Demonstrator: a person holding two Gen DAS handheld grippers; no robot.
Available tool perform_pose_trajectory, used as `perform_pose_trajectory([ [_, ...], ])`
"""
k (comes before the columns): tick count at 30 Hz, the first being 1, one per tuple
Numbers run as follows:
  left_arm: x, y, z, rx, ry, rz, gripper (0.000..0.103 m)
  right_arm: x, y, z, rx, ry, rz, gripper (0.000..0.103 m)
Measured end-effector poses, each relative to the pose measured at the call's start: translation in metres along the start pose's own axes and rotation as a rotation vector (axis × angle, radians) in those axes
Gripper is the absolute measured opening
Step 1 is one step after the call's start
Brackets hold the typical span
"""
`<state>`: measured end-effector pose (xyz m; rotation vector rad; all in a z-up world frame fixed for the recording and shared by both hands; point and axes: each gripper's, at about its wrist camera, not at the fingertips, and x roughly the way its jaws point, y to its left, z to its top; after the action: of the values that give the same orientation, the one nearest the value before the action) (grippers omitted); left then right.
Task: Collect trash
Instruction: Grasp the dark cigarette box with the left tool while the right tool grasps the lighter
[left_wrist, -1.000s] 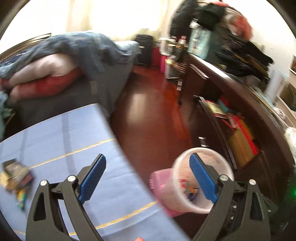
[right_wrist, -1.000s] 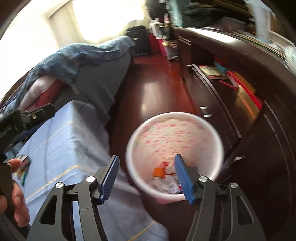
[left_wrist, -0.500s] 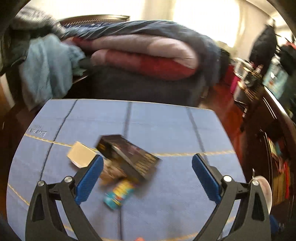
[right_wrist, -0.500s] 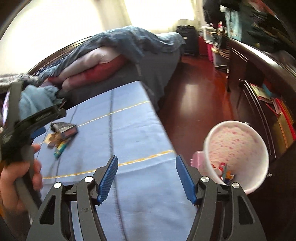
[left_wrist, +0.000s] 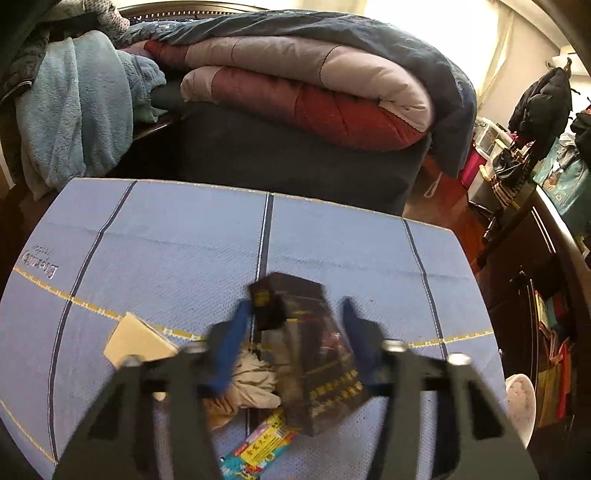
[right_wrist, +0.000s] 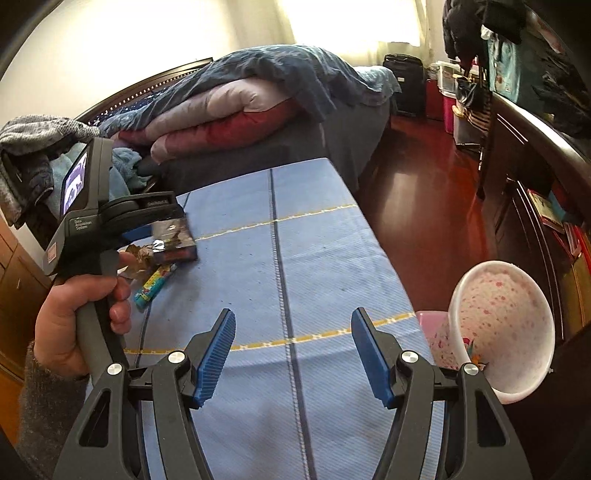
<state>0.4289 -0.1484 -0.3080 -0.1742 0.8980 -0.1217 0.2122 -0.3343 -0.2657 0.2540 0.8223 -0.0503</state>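
Since a moment ago we've swung from the bin over to the blue-clothed table beside the bed. Four bits of trash near its left edge: one black box, one tan card, one tissue, one wrapper. Our left gripper is closing round the box; right gripper spread, empty.

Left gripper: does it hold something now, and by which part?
The left gripper is closing its jaws around the dark box, across its far end; whether the pads already press cannot be told.
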Motion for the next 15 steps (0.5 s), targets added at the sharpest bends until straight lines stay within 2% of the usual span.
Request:
perform_pose_trajectory([
  [3,-0.010,0.006,0.001,-0.008,-0.026,-0.048,0.023,0.002,0.010,0.002,-0.019,0.002,0.009,0.065],
  [6,-0.022,0.011,0.002,-0.010,-0.056,-0.063,0.022,0.004,0.021,0.002,-0.039,0.005,0.020,0.065],
  [10,-0.032,0.022,0.004,-0.016,-0.058,-0.106,0.022,0.007,0.035,0.003,-0.054,0.011,0.048,0.065],
  [15,-0.056,0.046,0.007,-0.069,-0.089,-0.173,0.022,0.010,0.053,0.003,-0.080,0.015,0.061,0.065],
])
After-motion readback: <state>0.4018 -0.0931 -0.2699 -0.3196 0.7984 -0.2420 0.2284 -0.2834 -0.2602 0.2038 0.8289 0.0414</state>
